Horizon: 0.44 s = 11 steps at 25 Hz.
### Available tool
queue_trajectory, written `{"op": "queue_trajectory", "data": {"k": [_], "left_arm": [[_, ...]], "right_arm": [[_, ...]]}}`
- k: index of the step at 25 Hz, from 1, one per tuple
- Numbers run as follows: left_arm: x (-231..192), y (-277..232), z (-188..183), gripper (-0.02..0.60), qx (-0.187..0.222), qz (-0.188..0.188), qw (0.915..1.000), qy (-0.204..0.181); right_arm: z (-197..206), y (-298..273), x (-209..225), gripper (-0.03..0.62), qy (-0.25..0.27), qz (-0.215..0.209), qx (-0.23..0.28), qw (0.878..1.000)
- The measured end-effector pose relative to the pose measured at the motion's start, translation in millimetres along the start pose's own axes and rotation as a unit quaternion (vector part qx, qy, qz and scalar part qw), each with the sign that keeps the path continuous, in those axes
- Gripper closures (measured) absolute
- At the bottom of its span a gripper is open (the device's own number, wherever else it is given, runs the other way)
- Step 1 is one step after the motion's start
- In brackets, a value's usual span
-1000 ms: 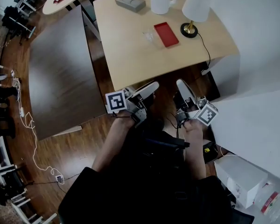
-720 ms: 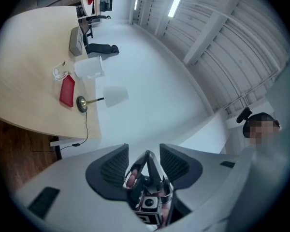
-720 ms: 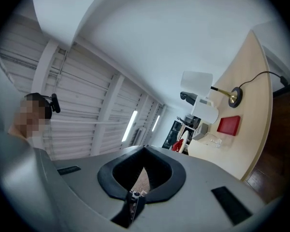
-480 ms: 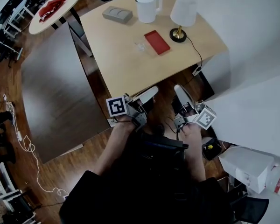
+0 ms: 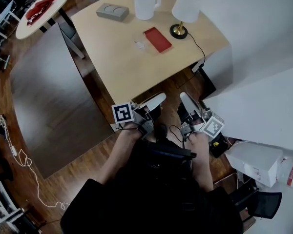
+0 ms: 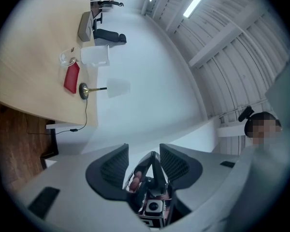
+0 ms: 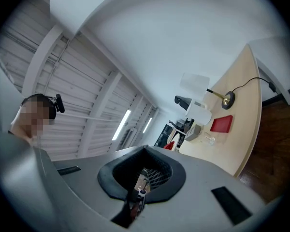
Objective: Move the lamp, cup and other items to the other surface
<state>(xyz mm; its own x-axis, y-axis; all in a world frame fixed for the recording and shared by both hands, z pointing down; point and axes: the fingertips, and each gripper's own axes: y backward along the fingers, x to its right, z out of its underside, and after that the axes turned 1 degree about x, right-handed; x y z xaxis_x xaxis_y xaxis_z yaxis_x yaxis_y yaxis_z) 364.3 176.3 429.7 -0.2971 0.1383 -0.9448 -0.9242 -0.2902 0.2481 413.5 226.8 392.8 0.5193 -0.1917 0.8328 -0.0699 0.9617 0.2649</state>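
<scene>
On the light wooden table point(image 5: 132, 67) stand a white-shaded lamp point(image 5: 185, 7) with a brass foot, a tall white cup point(image 5: 145, 4), a red tray point(image 5: 157, 39), a small clear glass point(image 5: 139, 42) and a grey box point(image 5: 112, 11). My left gripper point(image 5: 157, 100) and right gripper point(image 5: 185, 98) hang side by side off the table's near edge, close to my body and far from all of these. The left gripper point(image 6: 141, 153) is open with nothing gripped. The right gripper point(image 7: 145, 151) is shut and empty. Both gripper views tilt up toward the ceiling; lamp point(image 6: 117, 87) and cup point(image 7: 200, 114) show small.
A large dark table point(image 5: 53, 91) stands left of the wooden one, with a narrow gap between them. A round table point(image 5: 39, 9) with a red cloth is at the far left. White walls close the right side. A white box point(image 5: 256, 162) lies on the floor at right.
The head view has swung, so the wooden table and its items have drifted left and up in the picture. Both grippers stay low by my body, unchanged.
</scene>
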Motion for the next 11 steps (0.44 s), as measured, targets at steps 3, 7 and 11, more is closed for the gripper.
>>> {"op": "queue_trajectory", "data": {"k": [3,7,11], "left_arm": [[-5.5,9.6,0.0,0.362,0.003,0.0,1.0,0.009],[-5.5,16.0,-1.7,0.362,0.006,0.004,0.9999,0.012],[-2.3,22.2,-2.5,0.362,0.01,0.004,0.9999,0.013]], "right_arm": [[14.1,-2.9,-1.6,0.582,-0.008,0.001,-0.006,1.0],[22.5,-3.2,3.8,0.582,0.004,0.014,-0.016,1.0],[30.1,-8.4,-2.3,0.582,-0.01,0.005,-0.017,1.0]]}}
